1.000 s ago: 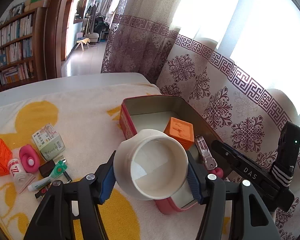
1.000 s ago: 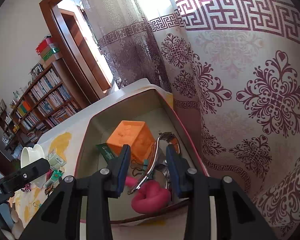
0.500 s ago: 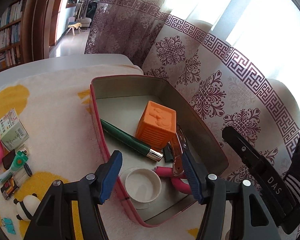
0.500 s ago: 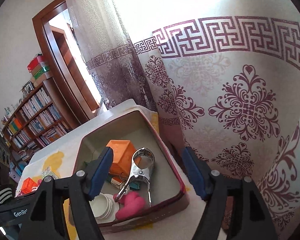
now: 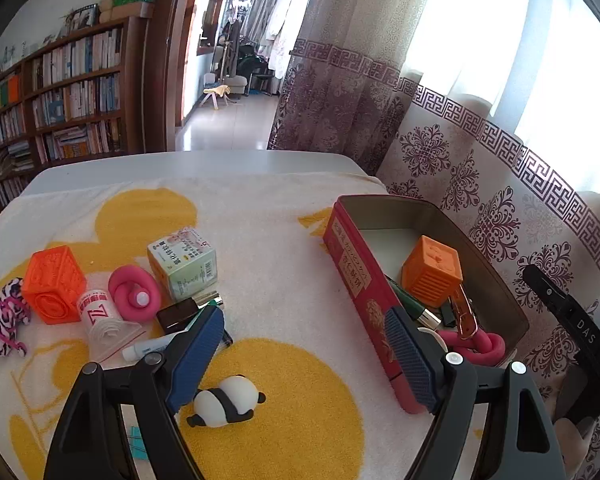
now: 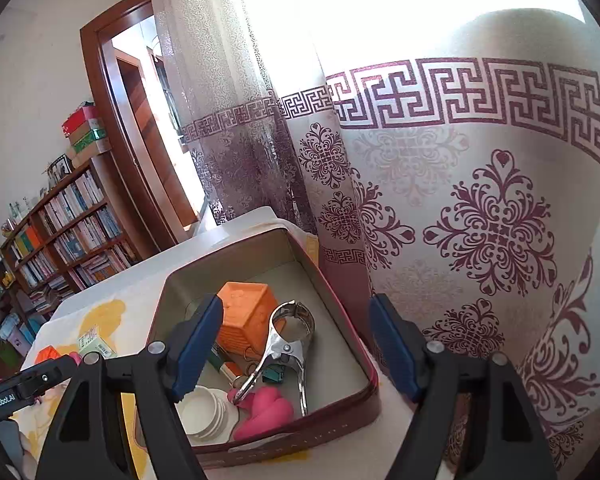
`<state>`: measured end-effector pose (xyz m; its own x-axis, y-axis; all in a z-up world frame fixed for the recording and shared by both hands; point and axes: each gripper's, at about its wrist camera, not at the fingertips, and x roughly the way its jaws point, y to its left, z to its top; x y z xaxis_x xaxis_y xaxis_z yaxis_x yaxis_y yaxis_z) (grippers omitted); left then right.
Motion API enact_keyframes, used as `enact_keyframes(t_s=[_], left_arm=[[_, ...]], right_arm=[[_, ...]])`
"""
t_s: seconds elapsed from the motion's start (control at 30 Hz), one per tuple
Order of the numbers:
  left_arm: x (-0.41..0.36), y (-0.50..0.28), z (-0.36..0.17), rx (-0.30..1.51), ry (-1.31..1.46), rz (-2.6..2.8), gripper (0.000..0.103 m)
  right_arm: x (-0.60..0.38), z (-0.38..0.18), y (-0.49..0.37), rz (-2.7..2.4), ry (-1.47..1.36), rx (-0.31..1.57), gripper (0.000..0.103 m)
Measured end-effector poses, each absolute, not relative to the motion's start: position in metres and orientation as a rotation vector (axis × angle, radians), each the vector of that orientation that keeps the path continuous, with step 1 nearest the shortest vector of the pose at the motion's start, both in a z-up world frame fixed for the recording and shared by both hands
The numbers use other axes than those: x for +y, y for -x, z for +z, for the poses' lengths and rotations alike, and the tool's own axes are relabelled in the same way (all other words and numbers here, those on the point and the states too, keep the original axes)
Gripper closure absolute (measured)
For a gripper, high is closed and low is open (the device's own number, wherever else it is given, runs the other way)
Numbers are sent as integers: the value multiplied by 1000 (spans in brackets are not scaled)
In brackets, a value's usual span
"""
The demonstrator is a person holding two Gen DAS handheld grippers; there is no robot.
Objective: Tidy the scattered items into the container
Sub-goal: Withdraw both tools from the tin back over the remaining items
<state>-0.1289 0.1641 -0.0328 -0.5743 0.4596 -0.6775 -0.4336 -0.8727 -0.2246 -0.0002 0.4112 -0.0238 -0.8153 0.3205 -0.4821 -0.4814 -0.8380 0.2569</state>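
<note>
Opening wide, your left gripper (image 5: 308, 354) is holding nothing; panda toy (image 5: 225, 400) half-hidden behind its left jaw, red tin (image 5: 364, 280) partly covered by its right. Your right gripper (image 6: 296, 350) is standing apart, empty, tin's white dish (image 6: 206, 410) cut off behind its left jaw.

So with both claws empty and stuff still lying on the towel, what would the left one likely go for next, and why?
Probably a short dip onto the panda toy. The left gripper, its jaws opening and empty, already hangs just above it, and the toy lies on the towel outside the red tin. That is a guess.
</note>
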Motion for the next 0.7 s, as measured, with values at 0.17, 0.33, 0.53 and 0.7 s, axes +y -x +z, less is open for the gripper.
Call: enact_keyframes(t_s=[0.17, 0.33, 0.53, 0.7], left_arm=[[93, 138, -39, -161, 1083, 2530, 19], [36, 136, -53, -231, 1114, 2615, 19], [7, 130, -77, -207, 1192, 2620, 19], [-7, 123, -81, -162, 1182, 2631, 19]], right_arm=[[398, -24, 5, 2622, 606, 459, 24], [383, -29, 13, 2638, 646, 387, 24], [351, -30, 18, 2641, 617, 152, 24], [320, -21, 18, 2802, 693, 202, 24]])
